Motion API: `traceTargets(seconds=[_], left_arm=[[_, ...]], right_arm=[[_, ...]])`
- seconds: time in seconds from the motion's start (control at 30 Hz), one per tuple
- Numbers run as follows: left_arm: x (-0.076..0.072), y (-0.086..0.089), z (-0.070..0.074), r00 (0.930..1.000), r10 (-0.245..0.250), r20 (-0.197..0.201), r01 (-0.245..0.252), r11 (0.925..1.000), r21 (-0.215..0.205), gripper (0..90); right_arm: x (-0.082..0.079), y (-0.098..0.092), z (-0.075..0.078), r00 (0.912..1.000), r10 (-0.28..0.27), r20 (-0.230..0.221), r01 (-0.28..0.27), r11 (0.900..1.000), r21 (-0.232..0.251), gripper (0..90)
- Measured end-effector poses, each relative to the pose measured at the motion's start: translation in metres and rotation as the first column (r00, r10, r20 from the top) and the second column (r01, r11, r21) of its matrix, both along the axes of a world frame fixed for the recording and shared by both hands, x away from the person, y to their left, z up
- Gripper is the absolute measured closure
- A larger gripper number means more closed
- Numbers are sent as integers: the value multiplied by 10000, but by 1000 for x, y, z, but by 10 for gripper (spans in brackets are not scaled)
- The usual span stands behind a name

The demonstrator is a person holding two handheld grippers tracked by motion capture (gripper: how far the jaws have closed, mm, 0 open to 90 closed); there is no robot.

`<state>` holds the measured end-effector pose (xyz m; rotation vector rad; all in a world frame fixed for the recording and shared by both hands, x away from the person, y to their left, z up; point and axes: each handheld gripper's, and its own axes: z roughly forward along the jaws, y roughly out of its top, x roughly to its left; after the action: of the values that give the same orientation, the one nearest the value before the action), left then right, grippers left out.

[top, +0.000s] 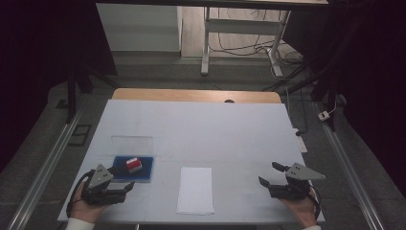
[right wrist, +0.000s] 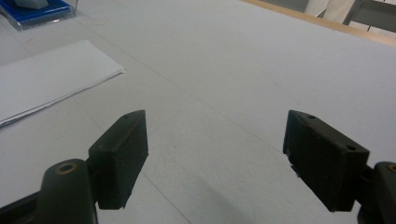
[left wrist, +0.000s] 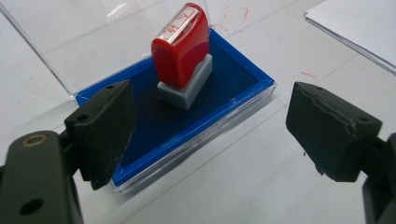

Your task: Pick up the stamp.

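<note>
Where claw [left wrist: 205, 121] gapes, stamp [left wrist: 181, 46] probably clear.

We see a white table top [top: 230, 129] with a strip of bare wood [top: 196, 95] along its far edge. A folded sheet of white paper [top: 195, 189] lies flat near the near edge, about midway across (faint red marks dot the surface beside it in the left gripper view). Beyond the far edge stand a white desk frame [top: 239, 28] and loose cables [top: 249, 48] on the floor.
</note>
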<state>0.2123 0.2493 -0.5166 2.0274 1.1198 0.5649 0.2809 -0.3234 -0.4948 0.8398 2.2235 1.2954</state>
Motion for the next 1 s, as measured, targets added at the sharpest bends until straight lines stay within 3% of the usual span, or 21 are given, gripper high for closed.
traceTargets(seconds=[0.2, 0.6, 1.0], left_arm=[[0, 0, 0, 10000, 4, -13, -4, 10000, 23, 168], [0, 1, 3, 9997, 237, -31, -237, 9996, 143, 173], [5, -5, 21, 9999, 135, 32, -136, 9991, 395, 182]], right_arm=[[-1, 2, -1, 10000, 92, -16, -93, 9999, -81, 229], [1, 4, -1, 9997, 252, -22, -252, 9994, 218, 240], [-2, 2, -4, 9994, 340, -114, -337, 9989, 312, 252]])
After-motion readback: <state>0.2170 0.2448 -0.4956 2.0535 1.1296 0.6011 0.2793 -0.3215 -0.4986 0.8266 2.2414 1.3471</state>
